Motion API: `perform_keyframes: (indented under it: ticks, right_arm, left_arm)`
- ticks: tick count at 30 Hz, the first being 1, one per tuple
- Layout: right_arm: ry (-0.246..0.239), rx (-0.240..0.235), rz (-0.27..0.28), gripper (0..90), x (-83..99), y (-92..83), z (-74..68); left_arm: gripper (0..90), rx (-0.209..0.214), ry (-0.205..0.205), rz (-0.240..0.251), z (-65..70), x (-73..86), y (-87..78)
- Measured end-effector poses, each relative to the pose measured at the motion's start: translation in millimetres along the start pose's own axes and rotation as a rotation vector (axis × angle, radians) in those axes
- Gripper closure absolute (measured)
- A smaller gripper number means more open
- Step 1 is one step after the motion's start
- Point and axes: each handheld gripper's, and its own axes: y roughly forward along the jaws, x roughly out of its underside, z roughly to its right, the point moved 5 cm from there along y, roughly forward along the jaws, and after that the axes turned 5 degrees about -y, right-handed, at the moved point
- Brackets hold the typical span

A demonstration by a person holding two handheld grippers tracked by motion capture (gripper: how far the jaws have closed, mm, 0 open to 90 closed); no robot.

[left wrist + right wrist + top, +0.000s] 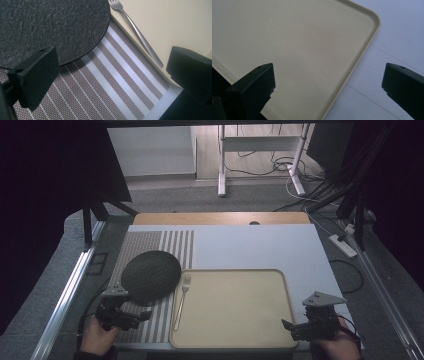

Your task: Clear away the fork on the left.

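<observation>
Two grippers hang at the near edge, both with jaws spread and holding nothing. My left gripper (pixel 142 316) hovers over the striped placemat (pixel 105 82), the dark round plate (pixel 150 275) ahead of it. If I reach carelessly, a jaw could clip that plate and shove it into the fork (pixel 181 302), which lies along the left rim of the beige tray (pixel 235 335). My right gripper (pixel 287 326) hovers above the tray's near right corner; dropping low could snag the rim.
</observation>
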Motion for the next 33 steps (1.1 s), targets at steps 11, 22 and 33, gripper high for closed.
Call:
perform_keyframes:
  ticks: [11,22,33]
  right_arm:
    - [0.002,0.0,0.003,0.0,0.0,0.0,0.2]
    - [0.002,0.001,-0.002,0.0,-0.1,0.3,0.4]
    - [0.004,0.005,-0.005,0.0,-0.3,0.8,0.7]
  left_arm:
    - [0.0,0.0,-0.015,0.027,1.2,4.2,-9.2]
    - [0.0,-0.039,-0.024,0.035,1.2,12.9,-21.1]
    - [0.0,-0.056,-0.044,0.064,-0.6,20.4,-31.4]
